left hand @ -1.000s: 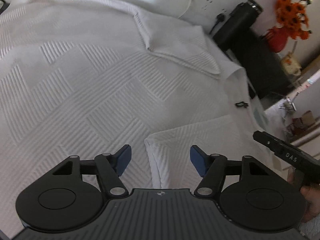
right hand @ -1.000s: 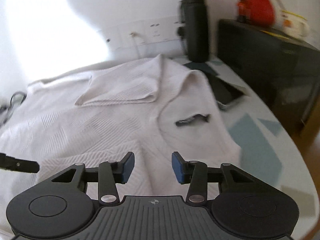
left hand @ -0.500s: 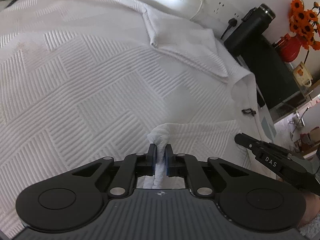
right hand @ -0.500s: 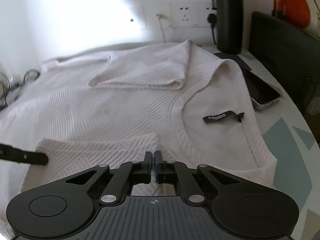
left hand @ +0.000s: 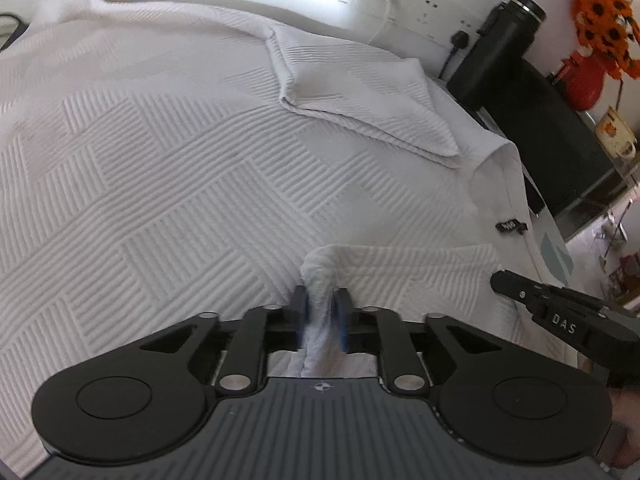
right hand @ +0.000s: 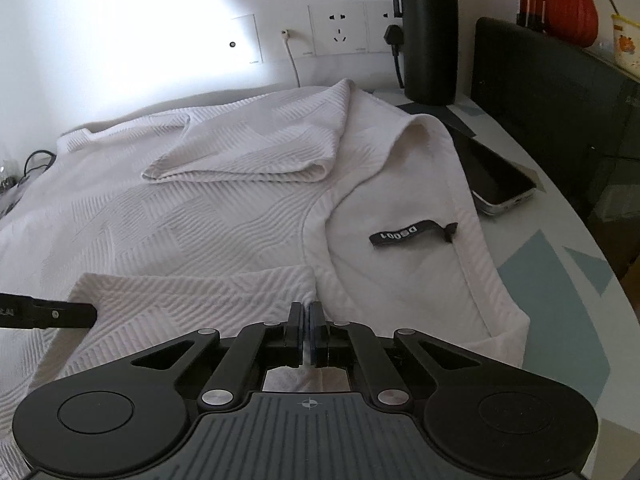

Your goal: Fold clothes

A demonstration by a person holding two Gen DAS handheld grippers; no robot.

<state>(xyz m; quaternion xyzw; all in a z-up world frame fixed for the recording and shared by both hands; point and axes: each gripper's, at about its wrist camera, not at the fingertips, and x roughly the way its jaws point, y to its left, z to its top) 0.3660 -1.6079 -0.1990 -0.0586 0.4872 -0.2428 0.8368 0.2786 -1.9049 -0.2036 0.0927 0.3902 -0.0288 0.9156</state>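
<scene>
Lying spread over the table (right hand: pixel 592 320), the white shirt (left hand: pixel 200 168) had its far sleeve (right hand: pixel 256 156) folded inward, left of its black neck label (right hand: pixel 412 234). The left gripper (left hand: pixel 321 312) pinched a bunched corner of the near sleeve (right hand: pixel 192 296); the right gripper (right hand: pixel 306 332) clamped that sleeve's edge nearer the label. A black bottle (right hand: pixel 430 32) stood beyond the label.

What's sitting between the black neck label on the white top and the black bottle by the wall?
In the right wrist view, a phone lies on the table between the label and the bottle, beside the top's shoulder edge.
</scene>
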